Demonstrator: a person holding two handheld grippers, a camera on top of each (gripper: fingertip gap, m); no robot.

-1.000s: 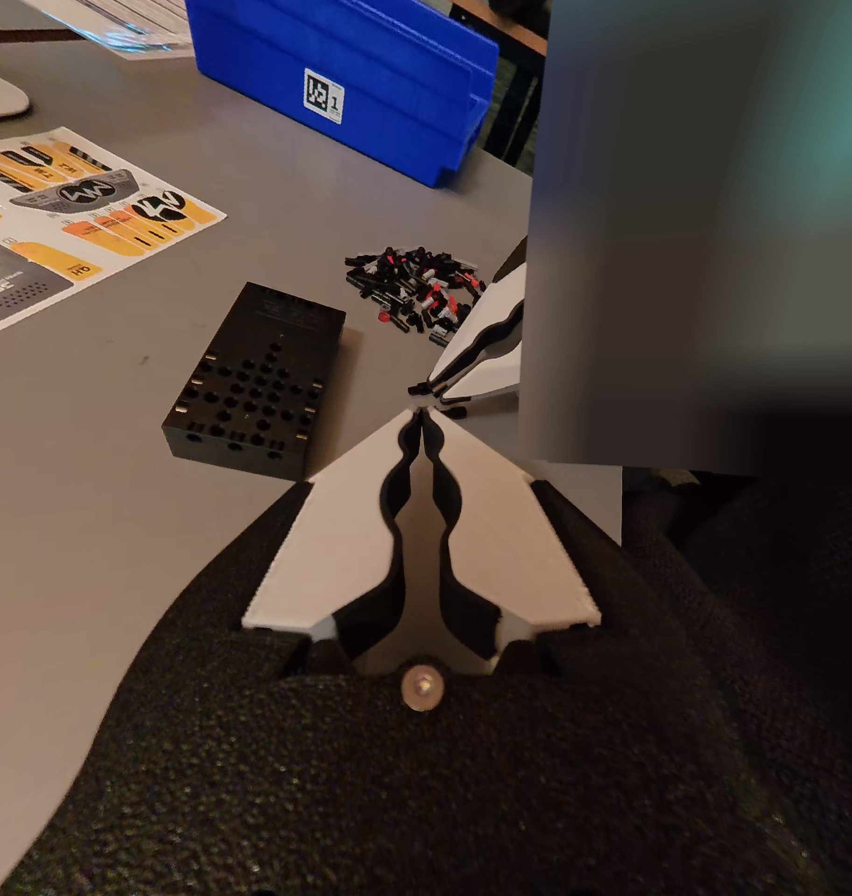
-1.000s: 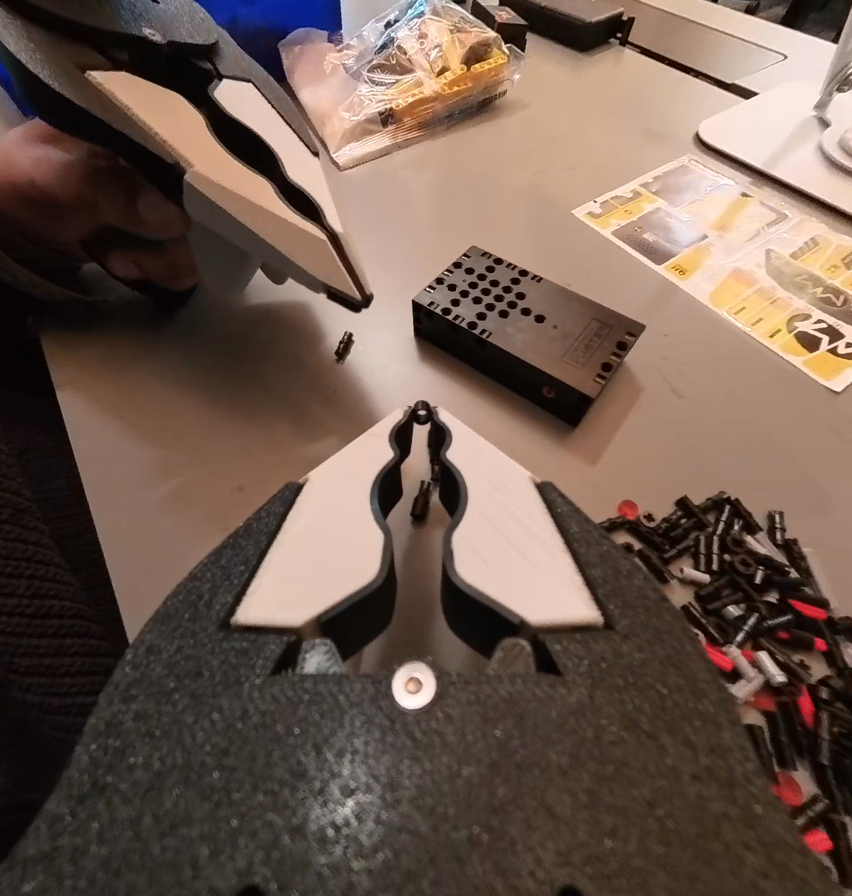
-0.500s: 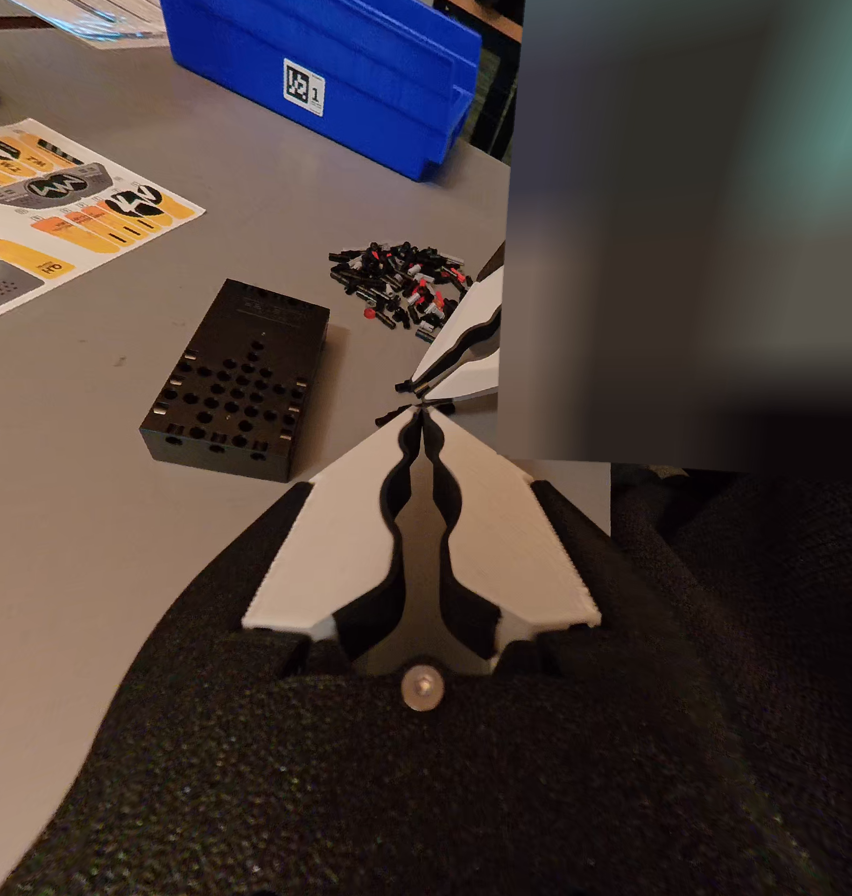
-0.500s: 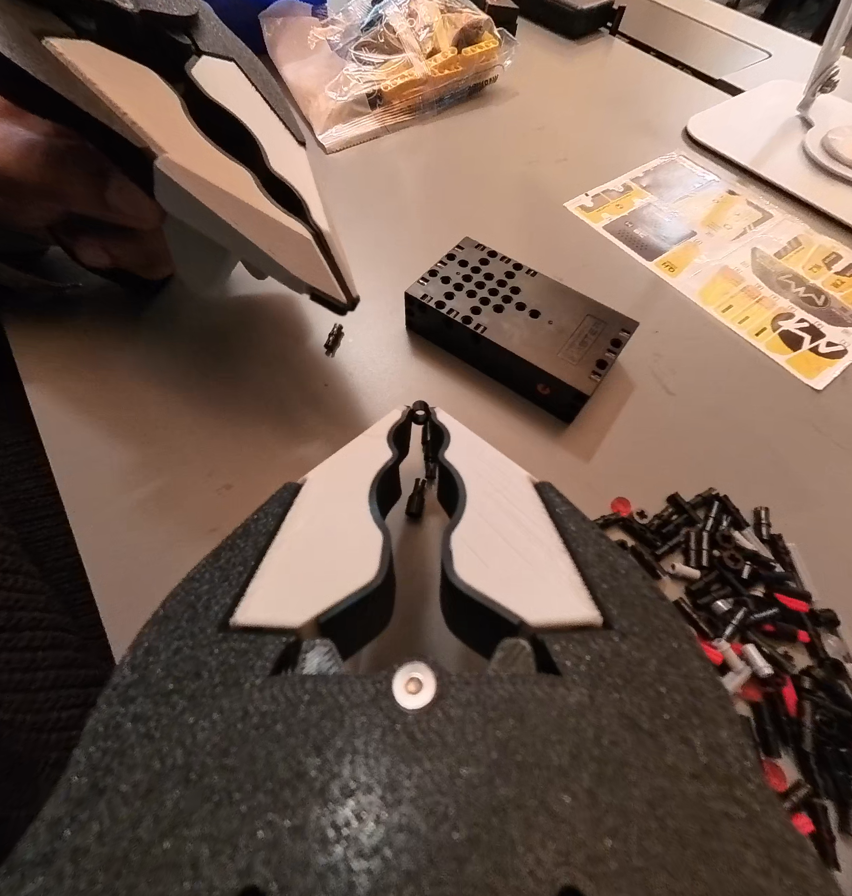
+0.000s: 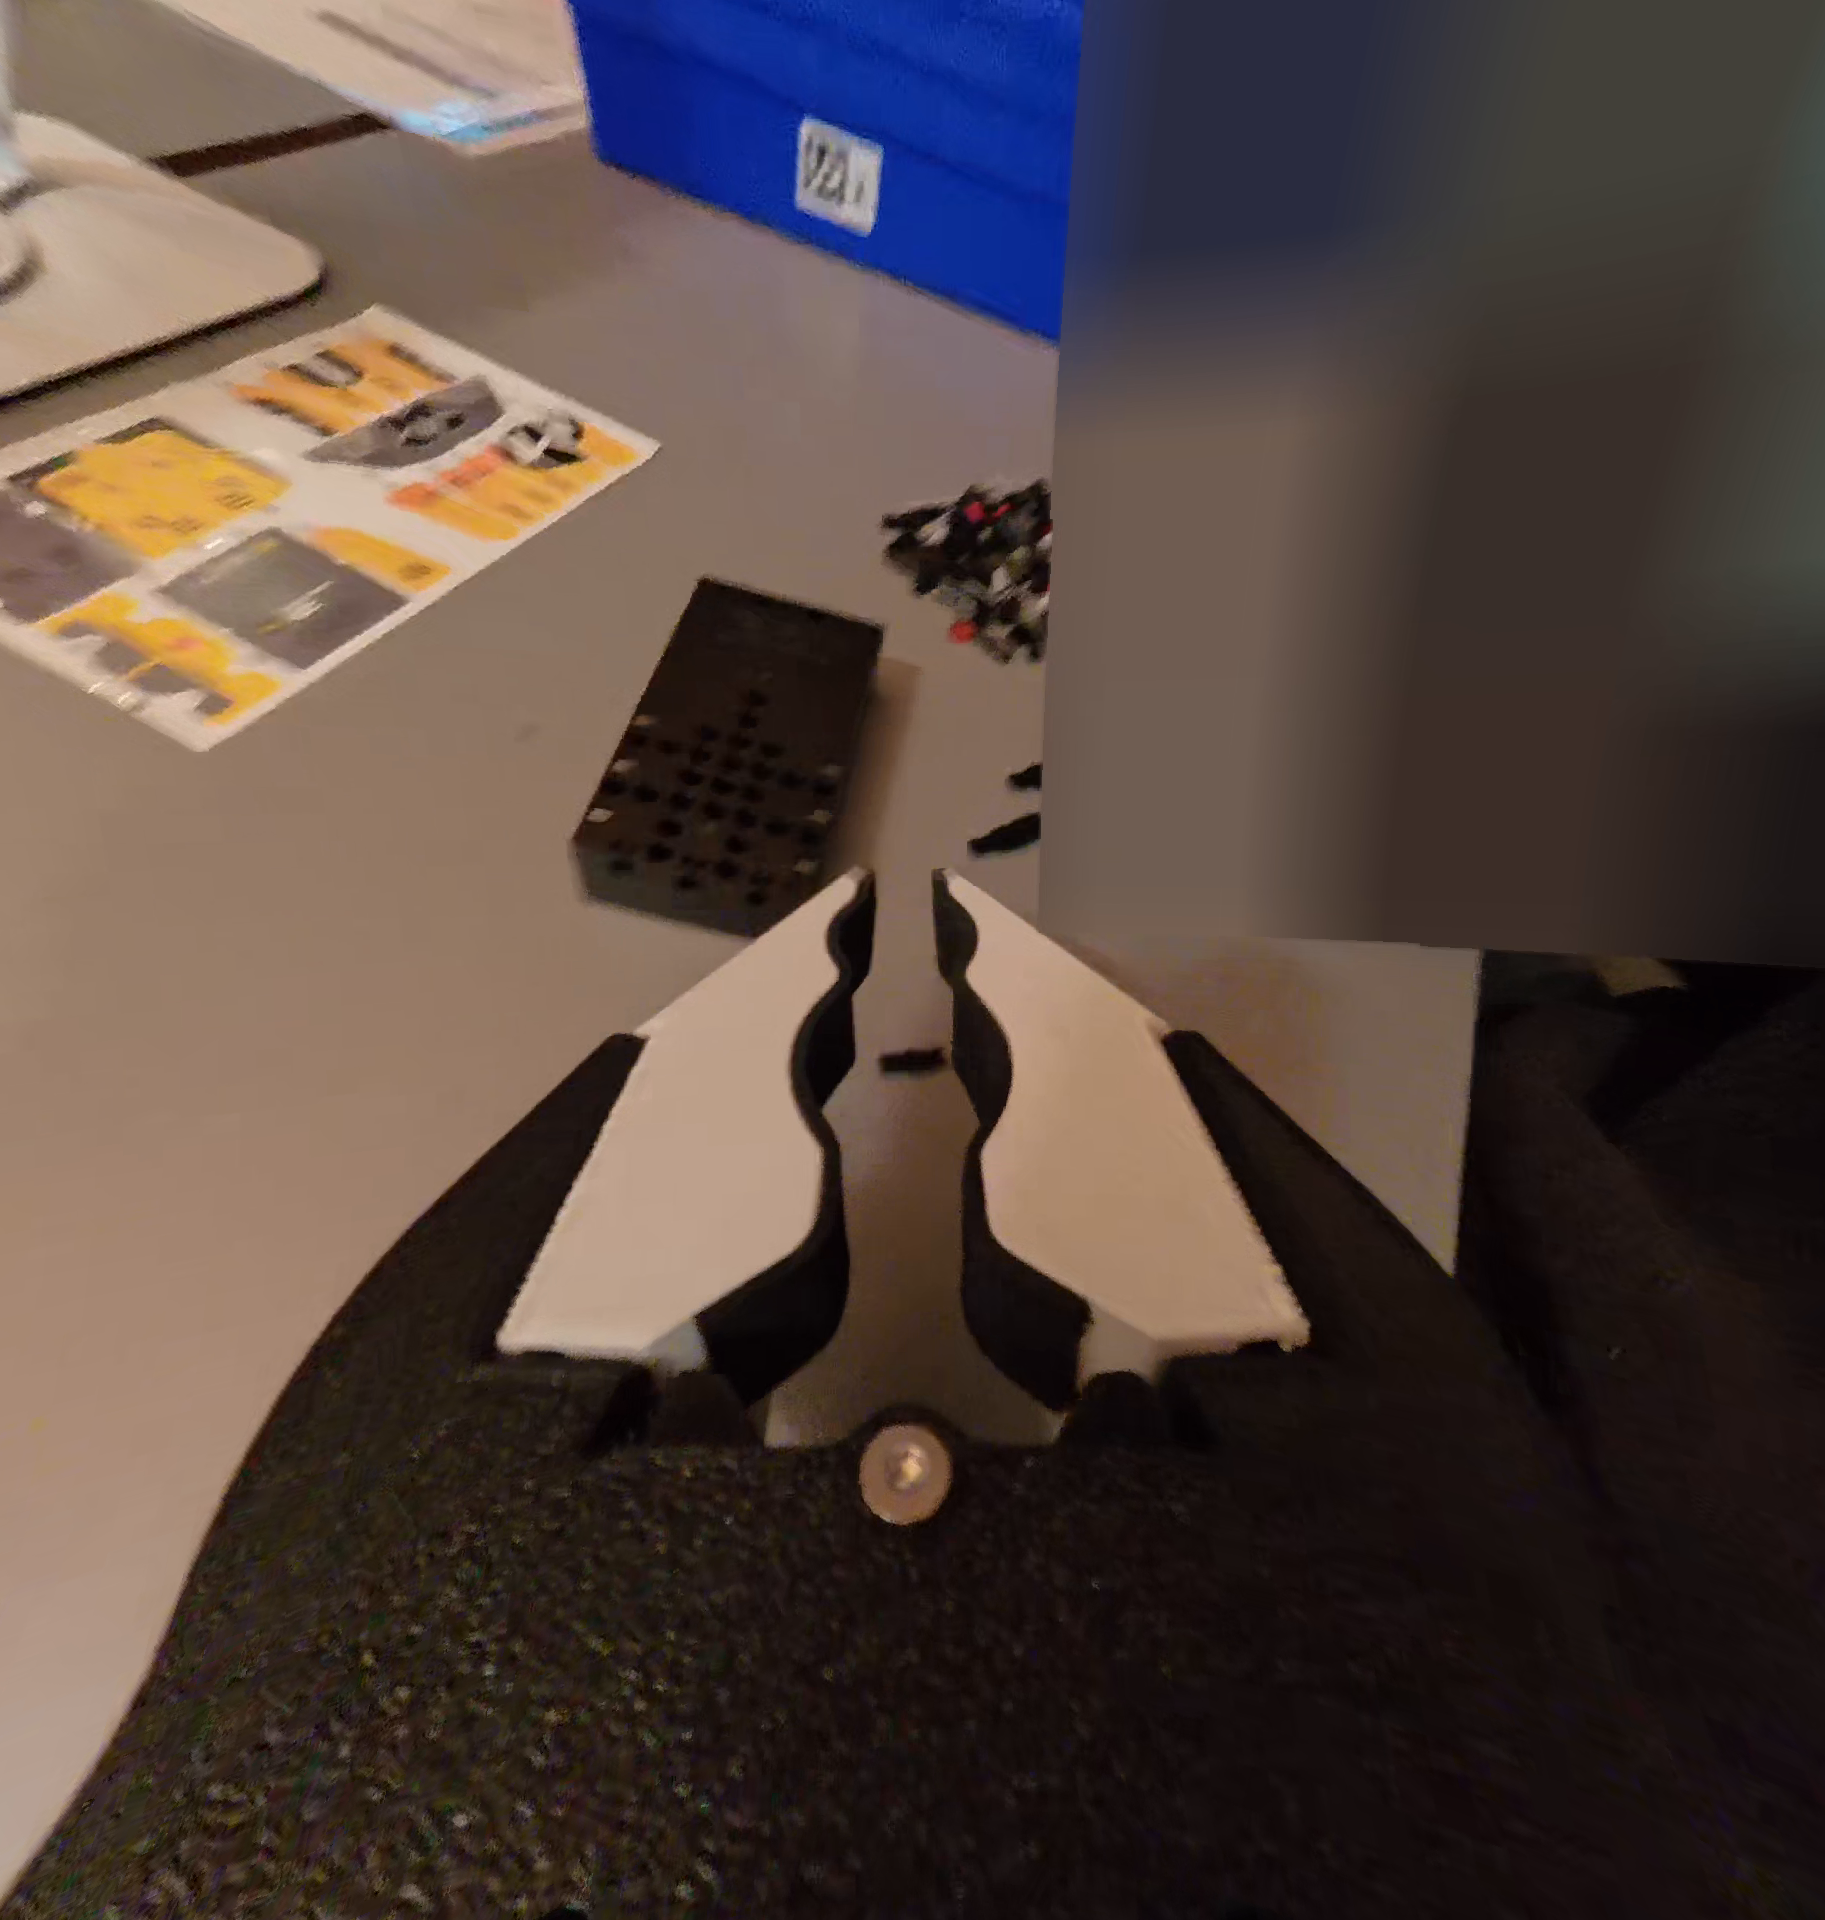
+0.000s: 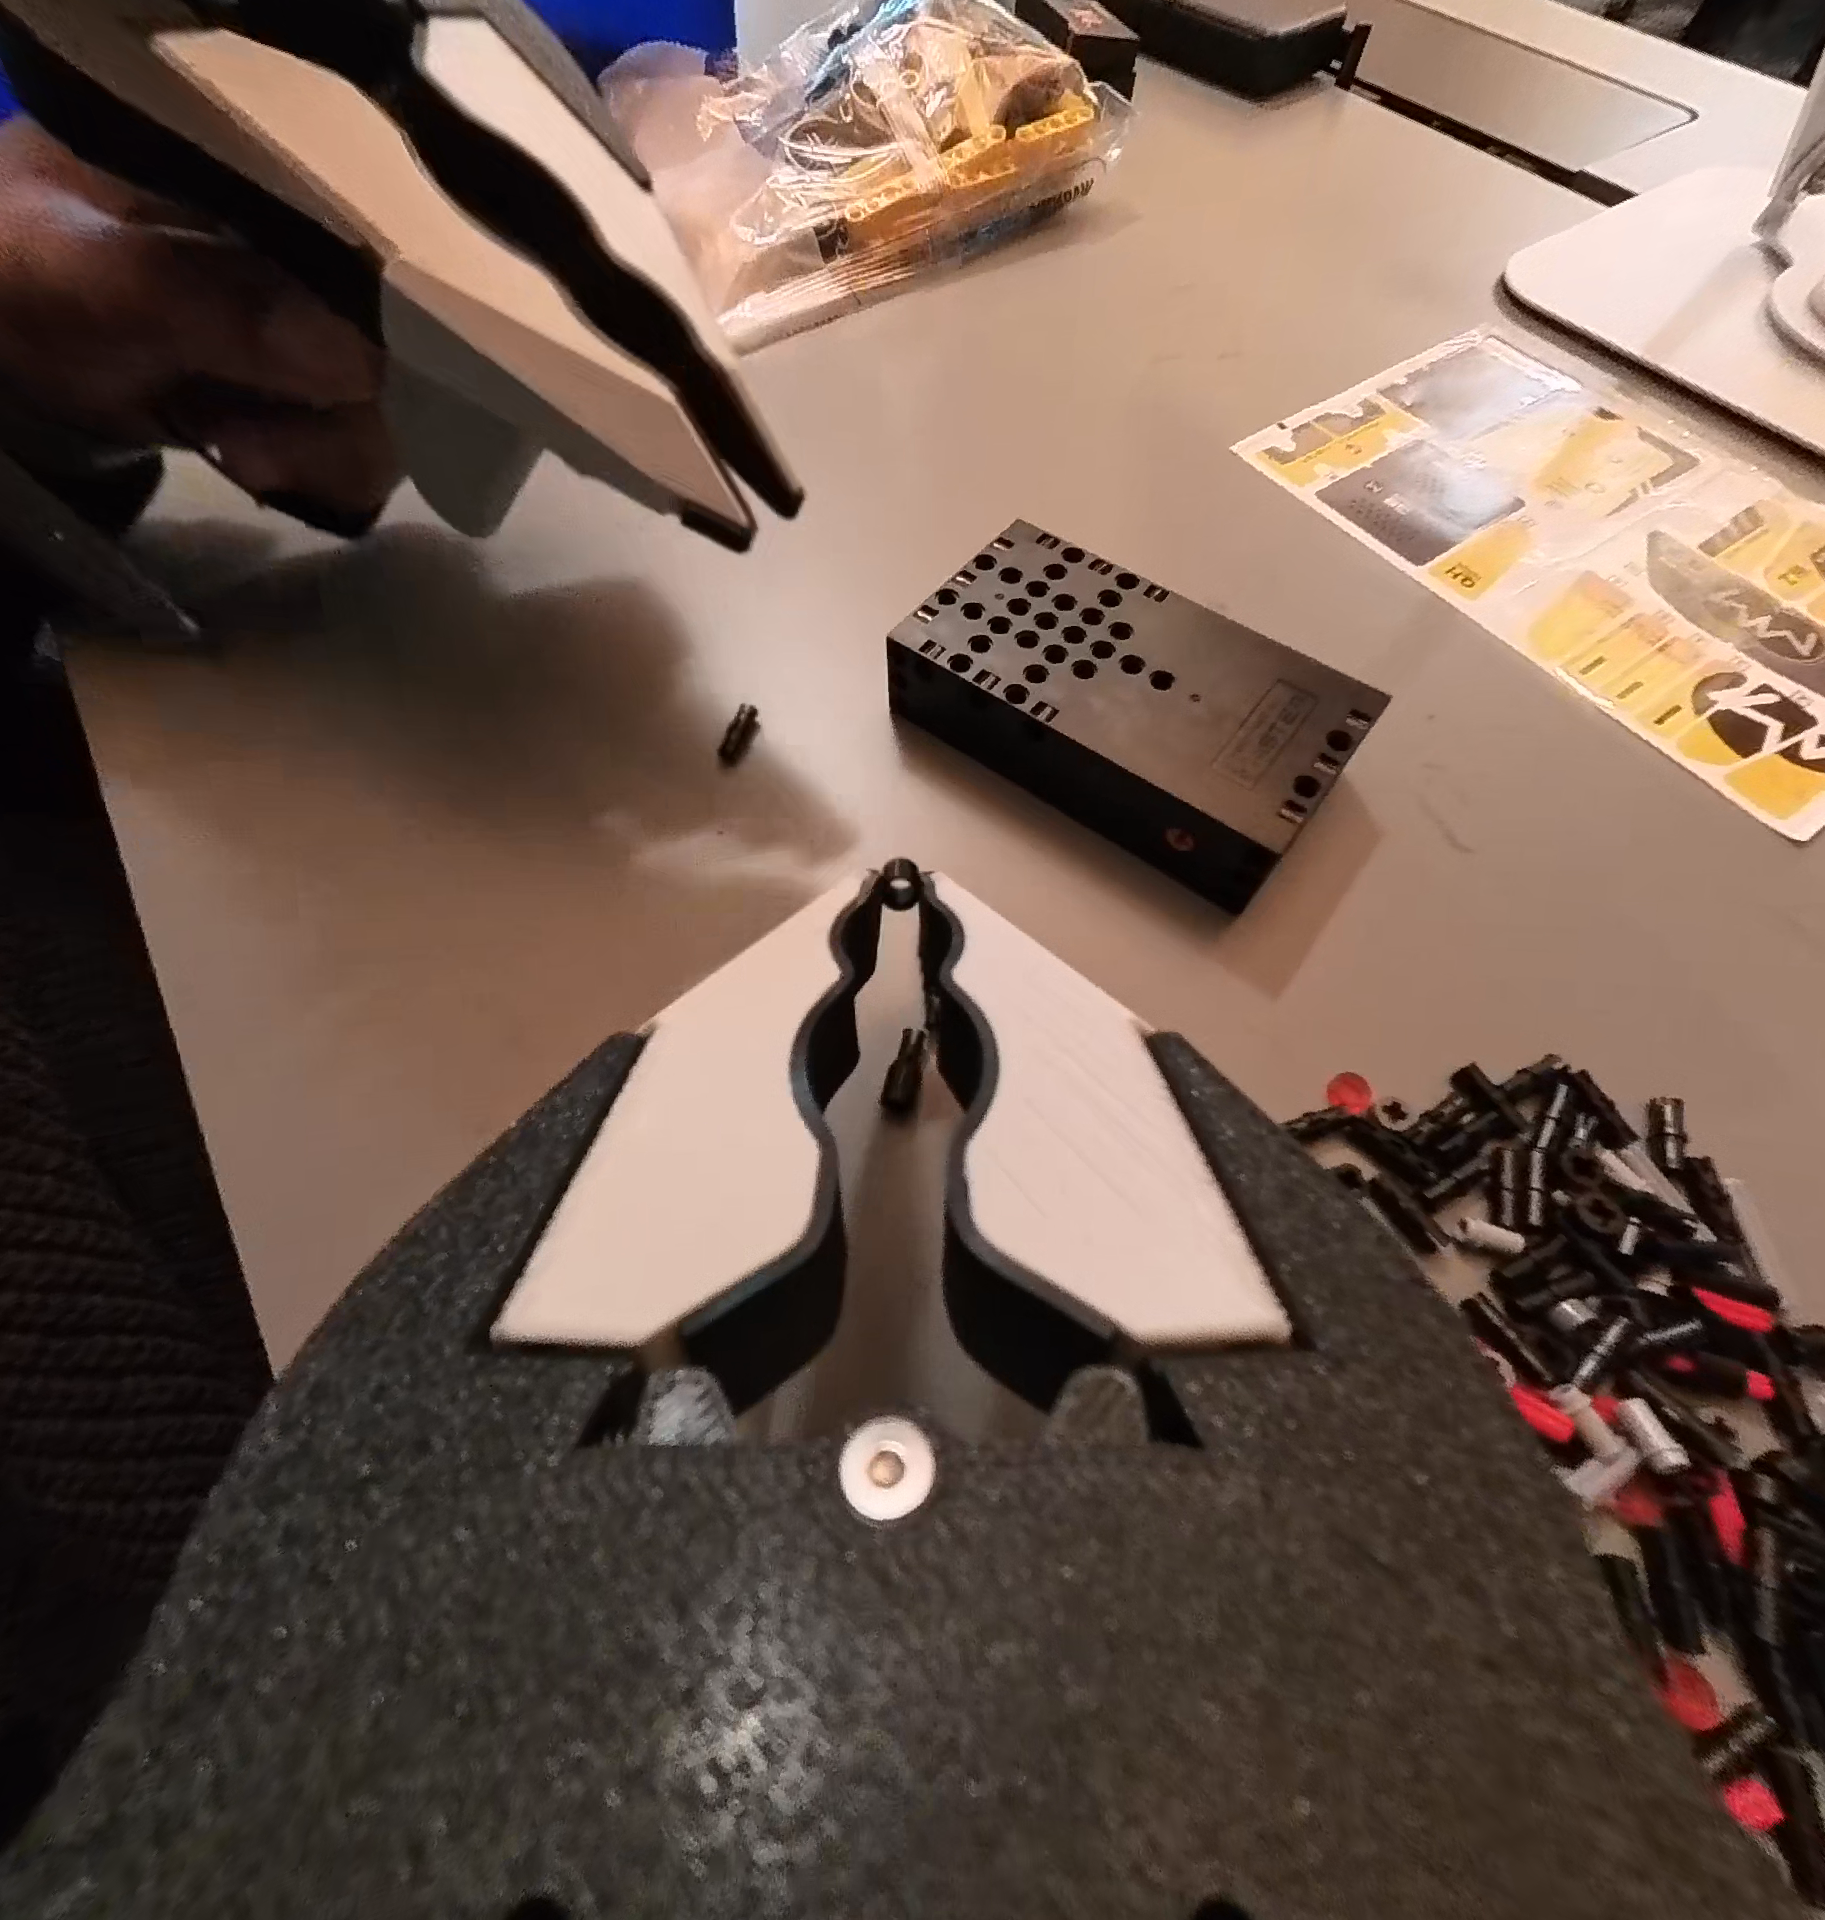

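Observation:
My left gripper (image 5: 903, 885) is open by a narrow gap and empty, held above the grey table (image 5: 264, 987). A small black pin (image 5: 910, 1060) lies on the table below it and shows between its fingers. A black perforated box (image 5: 736, 748) lies just beyond its tips. My right gripper (image 6: 897, 883) is shut on a small black pin (image 6: 897, 890) at its tips, above the table. The left gripper (image 6: 754, 523) shows at the upper left of the right wrist view, above the loose pin (image 6: 739, 730). Another pin (image 6: 903, 1081) lies under the right gripper. The box (image 6: 1126, 717) lies ahead to the right.
A pile of black, red and grey pins (image 6: 1635, 1299) lies at the right. A sticker sheet (image 6: 1614, 582), a monitor base (image 6: 1697, 312) and a bag of yellow parts (image 6: 908, 156) lie farther off. A blue bin (image 5: 835, 135) stands behind. A hand (image 6: 160, 364) holds the left gripper. My hands' fingertips stand some 8 centimeters from each other. Between my left fingertips and the monitor base (image 6: 1697, 312) there is roughly 35 centimeters.
My left gripper has opened from shut to a narrow gap and has swung toward the black box. My right gripper has stayed shut on its pin and has barely moved.

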